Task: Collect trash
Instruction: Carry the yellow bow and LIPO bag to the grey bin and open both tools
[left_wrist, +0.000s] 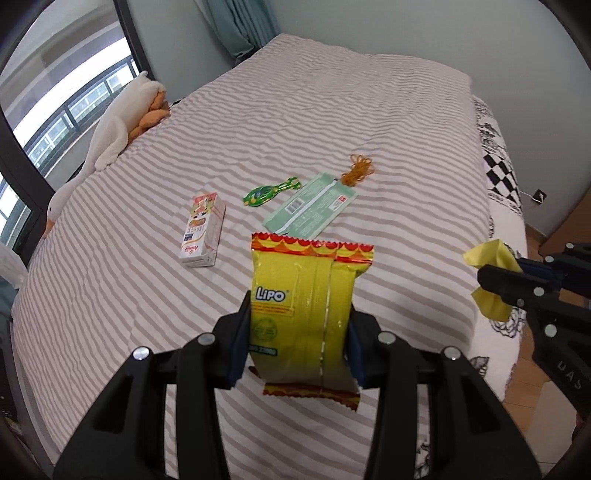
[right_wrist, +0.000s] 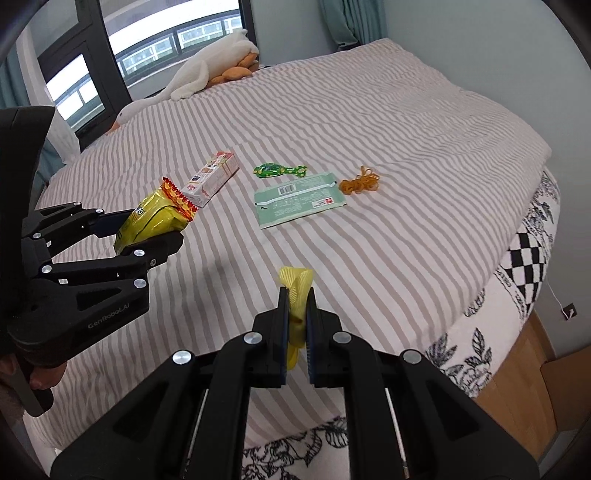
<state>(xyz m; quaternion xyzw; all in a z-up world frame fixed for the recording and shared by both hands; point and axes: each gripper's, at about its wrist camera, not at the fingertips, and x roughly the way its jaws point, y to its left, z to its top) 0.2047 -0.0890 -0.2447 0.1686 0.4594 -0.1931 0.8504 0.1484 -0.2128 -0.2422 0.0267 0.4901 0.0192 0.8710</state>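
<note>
Left gripper (left_wrist: 299, 328) clamps yellow crinkly Lipo snack packet (left_wrist: 308, 306) mid-frame, right gripper (right_wrist: 297, 328) pinches yellow ribbon scrap (right_wrist: 297, 291); keep both squeezed, carry level to bin.

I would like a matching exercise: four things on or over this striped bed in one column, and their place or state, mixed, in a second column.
1. yellow Lipo snack packet
2. crumpled yellow scrap
3. small white drink carton
4. pale green flat wrapper

a. lies beside the orange rubber bands
b. held in the left gripper
c. lies on its side, alone
d. held in the right gripper

Pairs: 1-b, 2-d, 3-c, 4-a
</note>
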